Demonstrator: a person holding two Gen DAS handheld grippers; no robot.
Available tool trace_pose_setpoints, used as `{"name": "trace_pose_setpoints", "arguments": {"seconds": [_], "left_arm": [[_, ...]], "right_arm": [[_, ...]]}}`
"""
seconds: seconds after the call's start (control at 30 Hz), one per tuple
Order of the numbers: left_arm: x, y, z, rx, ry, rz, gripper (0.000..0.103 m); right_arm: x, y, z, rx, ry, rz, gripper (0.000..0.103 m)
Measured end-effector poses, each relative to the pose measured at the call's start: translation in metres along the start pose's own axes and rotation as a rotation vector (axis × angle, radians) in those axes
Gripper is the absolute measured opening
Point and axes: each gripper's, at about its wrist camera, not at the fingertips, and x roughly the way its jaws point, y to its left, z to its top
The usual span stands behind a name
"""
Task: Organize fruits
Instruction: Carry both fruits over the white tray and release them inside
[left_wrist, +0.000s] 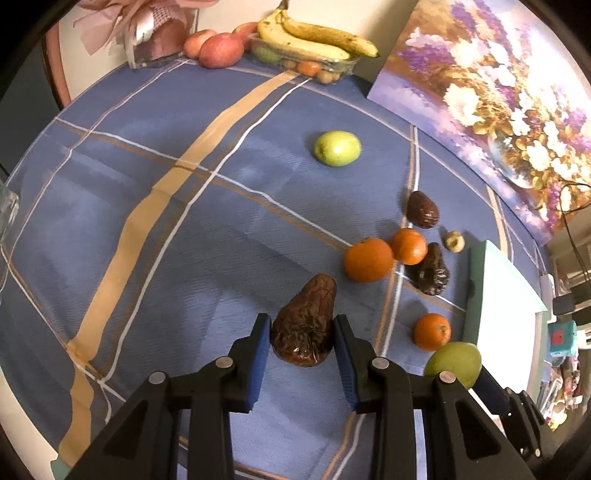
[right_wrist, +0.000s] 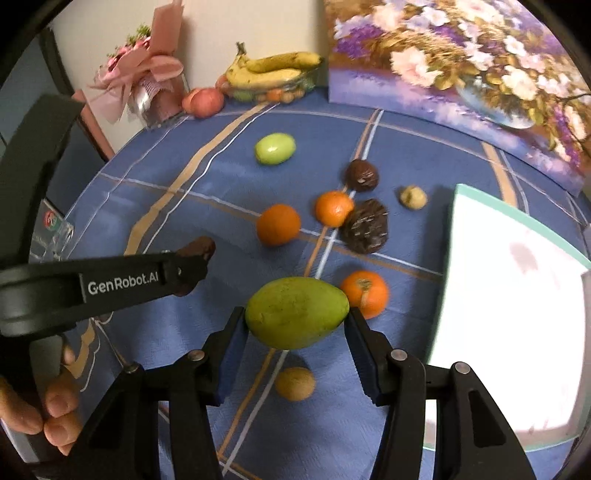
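Note:
My left gripper (left_wrist: 302, 338) is shut on a dark brown wrinkled avocado (left_wrist: 304, 325), held over the blue cloth. My right gripper (right_wrist: 295, 325) is shut on a green mango-like fruit (right_wrist: 297, 313), which also shows in the left wrist view (left_wrist: 453, 363). Loose on the cloth lie three oranges (left_wrist: 368, 259) (left_wrist: 409, 246) (left_wrist: 432, 331), two more dark avocados (left_wrist: 422, 209) (left_wrist: 433, 269), a green apple (left_wrist: 337, 148), a small pale fruit (left_wrist: 454, 241) and a yellowish-brown round fruit (right_wrist: 294, 383) under the right gripper.
A white tray with a green rim (right_wrist: 517, 314) lies at the right. At the back stand a container with bananas (left_wrist: 314, 40), red apples (left_wrist: 221, 50), a pink bouquet (right_wrist: 147, 85) and a flower painting (left_wrist: 491, 99). A clear glass (left_wrist: 6, 214) stands at the left edge.

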Motion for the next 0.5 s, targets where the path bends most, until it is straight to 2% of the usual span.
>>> {"name": "trace_pose_setpoints", "arguments": {"seconds": [0.23, 0.5], "left_arm": [[-0.009, -0.027, -0.006, 0.060, -0.022, -0.022, 0.036], [-0.007, -0.080, -0.019, 0.184, -0.013, -0.061, 0.036]], "right_arm": [[-0.018, -0.038, -0.002, 0.099, -0.025, -0.053, 0.056], [-0.040, -0.124, -0.022, 0.318, -0.019, -0.239, 0.056]]}}
